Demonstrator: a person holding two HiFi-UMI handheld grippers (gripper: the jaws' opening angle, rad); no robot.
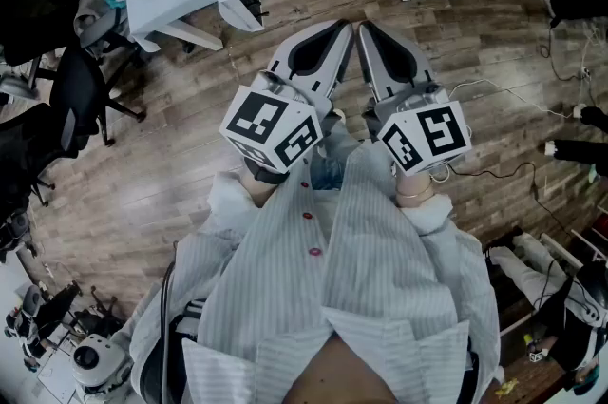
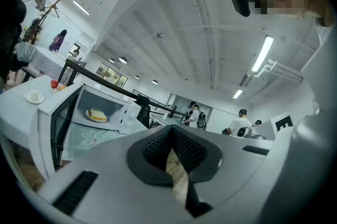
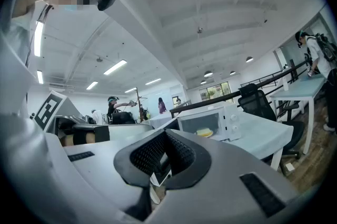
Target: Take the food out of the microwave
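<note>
- Hands of a person in a pale striped button-up shirt (image 1: pixel 380 240) hold two grippers side by side at chest height above a brown wood-plank floor (image 1: pixel 171 174), seen from the head view.
- Grey two-jaw left gripper (image 1: pixel 343 25) has its jaws together and nothing between its black ribbed pads (image 2: pixel 158 146); only a sliver of floor shows through the notch below the tips.
- Matching grey right gripper (image 1: pixel 365 25) is likewise closed and empty, with its dark textured pads (image 3: pixel 145 154) meeting at the tip.
- Both tools point level, with their tips almost touching each other, and each carries its cube of black-and-white square markers near the wrist.
- White countertop microwave (image 2: pixel 122 112) stands well ahead of the jaws with its dark-framed door (image 2: pixel 60 123) swung open to the left.
- Pale yellow slab of food (image 2: pixel 97 114) lies on a light round plate (image 2: pixel 89 118) inside the lit cavity, well apart from either gripper.
- From the right gripper view the same microwave (image 3: pixel 231 123) sits on a white-clothed table (image 3: pixel 266 138) with the food (image 3: pixel 204 133) showing in the opening.
- Small white saucer (image 2: pixel 35 96) rests on a surface left of the open door, beside a small red item too tiny to identify.
- Black high-backed office chair (image 3: pixel 258 99) stands behind the table.
</note>
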